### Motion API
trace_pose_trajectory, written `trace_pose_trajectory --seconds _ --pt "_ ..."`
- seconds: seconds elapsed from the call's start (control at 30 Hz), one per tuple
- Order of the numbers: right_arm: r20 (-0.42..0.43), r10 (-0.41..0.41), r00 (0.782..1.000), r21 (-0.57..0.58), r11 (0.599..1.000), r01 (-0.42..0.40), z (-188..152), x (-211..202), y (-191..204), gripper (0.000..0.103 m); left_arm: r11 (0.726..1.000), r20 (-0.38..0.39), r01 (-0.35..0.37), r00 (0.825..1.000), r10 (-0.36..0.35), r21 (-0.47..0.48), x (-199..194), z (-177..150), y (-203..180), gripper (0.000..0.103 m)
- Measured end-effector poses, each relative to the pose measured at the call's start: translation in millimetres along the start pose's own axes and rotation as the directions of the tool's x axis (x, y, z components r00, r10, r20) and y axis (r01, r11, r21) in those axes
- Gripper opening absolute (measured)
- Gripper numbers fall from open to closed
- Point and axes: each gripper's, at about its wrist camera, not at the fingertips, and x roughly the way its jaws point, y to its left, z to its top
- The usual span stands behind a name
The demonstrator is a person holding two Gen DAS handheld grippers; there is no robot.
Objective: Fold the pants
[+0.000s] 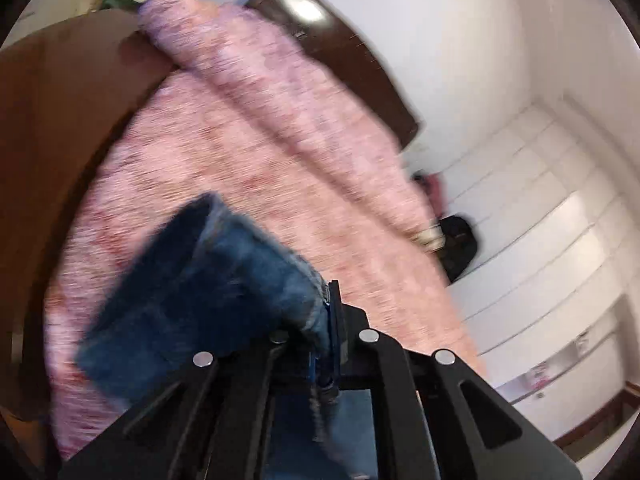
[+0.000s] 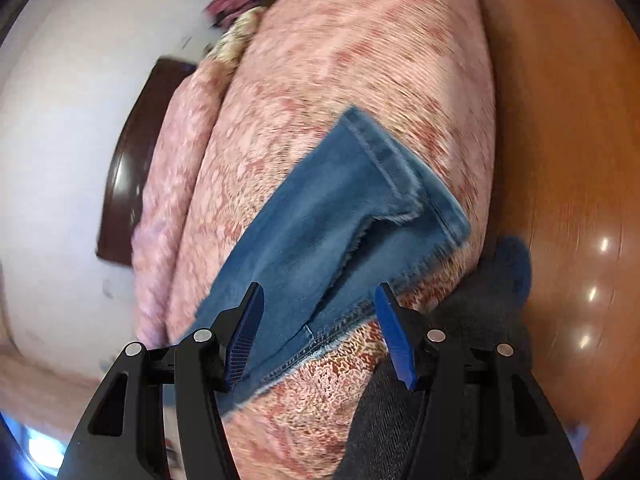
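Your left gripper (image 1: 326,320) is clamped on the pants (image 2: 320,224) lying on the pink bed (image 2: 360,60), probably an edge; the right gripper (image 2: 318,312) stands half-wide, empty. Next, grasp the other edge and fold.

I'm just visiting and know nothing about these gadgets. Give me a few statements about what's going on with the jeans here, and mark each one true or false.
1. The left gripper is clamped on blue denim. True.
2. The right gripper is squeezed shut on the jeans. False: its jaws stand apart, with the denim lying between them unpinched.
3. The jeans lie on a pink patterned cover. True.
4. The jeans are black. False: they are blue denim with a stitched hem.
5. A wooden floor shows beside the pink cover in the right wrist view. True.
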Motion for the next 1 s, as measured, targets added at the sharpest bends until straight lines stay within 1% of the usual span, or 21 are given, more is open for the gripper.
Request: trace_pose_trajectory --seconds 0.07,0.13,0.17,0.2,0.3,0.33,0.4,0.43,0.47,0.5,0.53,0.57,0.63,0.7,0.73,0.77,0.83,0.87,0.9,0.97,1.0 --pt "-0.003 0.044 0.999 0.089 0.995 -0.043 -1.2 4.5 -13.8 0.057 0.992 -0.075 -0.129 0.989 0.129 0.000 12.7 -9.8 34.4 0.004" --pt "0.012 0.101 0.995 0.176 0.979 -0.101 -1.4 9.0 -24.1 0.057 0.983 -0.117 -0.183 0.977 0.179 -0.017 15.6 -22.0 56.6 0.004" --pt "0.027 0.138 0.990 0.202 0.969 -0.140 -0.1 11.7 -26.1 0.057 0.983 -0.117 -0.185 0.976 0.182 -0.018 14.6 -27.1 59.3 0.004" --pt "0.033 0.137 0.990 0.205 0.969 -0.141 1.4 13.3 -25.3 0.057 0.983 -0.108 -0.179 0.979 0.175 -0.026 13.4 -29.8 61.3 0.005" --pt "0.043 0.075 0.996 0.196 0.977 -0.082 7.3 22.2 -24.0 0.056 0.983 -0.102 -0.179 0.979 0.175 -0.042 13.2 -28.1 60.0 0.005" --pt "0.043 0.044 0.998 0.197 0.979 -0.051 9.2 25.9 -23.5 0.050 0.982 -0.106 -0.187 0.977 0.183 -0.022 13.8 -27.5 56.0 0.005" --pt "0.036 0.047 0.998 0.200 0.978 -0.053 13.8 35.3 -22.6 0.041 0.982 -0.115 -0.190 0.975 0.189 0.000 12.9 -30.8 52.3 0.005" --pt "0.033 0.032 0.999 0.197 0.980 -0.038 15.6 39.5 -21.3 0.029 0.981 -0.125 -0.193 0.973 0.192 0.003 13.6 -29.8 52.4 0.006" --pt "0.047 0.004 0.999 0.193 0.981 -0.013 19.0 43.1 -20.3 0.011 0.981 -0.136 -0.195 0.971 0.194 0.006 14.9 -27.7 53.3 0.006" --pt "0.052 0.012 0.999 0.193 0.981 -0.022 21.2 46.8 -20.0 0.002 0.980 -0.141 -0.197 0.970 0.197 0.013 17.9 -24.5 54.1 0.006" --pt "0.035 -0.004 0.999 0.193 0.981 -0.003 24.7 51.7 -19.6 0.001 0.979 -0.144 -0.201 0.969 0.202 0.024 20.2 -22.2 53.1 0.006" --pt "0.019 -0.007 1.000 0.180 0.984 0.003 28.6 54.5 -11.7 0.001 0.977 -0.145 -0.207 0.967 0.211 0.043 20.6 -20.2 49.6 0.006" --pt "0.037 0.062 0.997 0.030 0.998 -0.063 38.2 45.4 33.1 0.001 0.978 -0.129 -0.199 0.970 0.207 0.067 19.7 -15.2 41.5 0.006" --pt "0.106 0.217 0.970 -0.111 0.972 -0.205 44.7 15.7 74.8 0.001 0.983 -0.084 -0.162 0.982 0.169 0.092 13.4 -11.9 33.8 0.008" --pt "0.131 0.228 0.965 -0.163 0.965 -0.206 45.2 4.8 82.6 0.001 0.980 -0.076 -0.163 0.982 0.172 0.116 12.2 -13.5 32.8 0.008" --pt "0.150 0.215 0.965 -0.181 0.965 -0.187 44.3 -1.7 79.0 0.001 0.977 -0.084 -0.173 0.979 0.184 0.124 14.3 -14.8 35.3 0.008" --pt "0.104 0.093 0.990 -0.121 0.989 -0.080 44.0 10.1 42.0 0.001 0.974 -0.125 -0.195 0.970 0.209 0.116 19.2 -22.0 47.8 0.009" --pt "0.068 -0.015 0.998 -0.113 0.993 0.022 40.6 22.3 21.0 0.001 0.972 -0.163 -0.202 0.962 0.220 0.116 21.2 -28.7 55.9 0.009" --pt "0.012 -0.133 0.991 -0.120 0.984 0.134 31.7 38.5 0.2 0.001 0.969 -0.178 -0.211 0.956 0.233 0.130 20.9 -33.4 57.3 0.009" --pt "-0.028 -0.161 0.986 -0.115 0.981 0.157 20.4 51.5 -14.9 0.001 0.957 -0.186 -0.239 0.945 0.268 0.162 19.2 -39.6 56.2 0.009" --pt "-0.025 -0.135 0.990 -0.092 0.987 0.133 19.5 51.9 -19.7 0.001 0.959 -0.184 -0.240 0.946 0.266 0.151 16.9 -39.1 55.9 0.009"
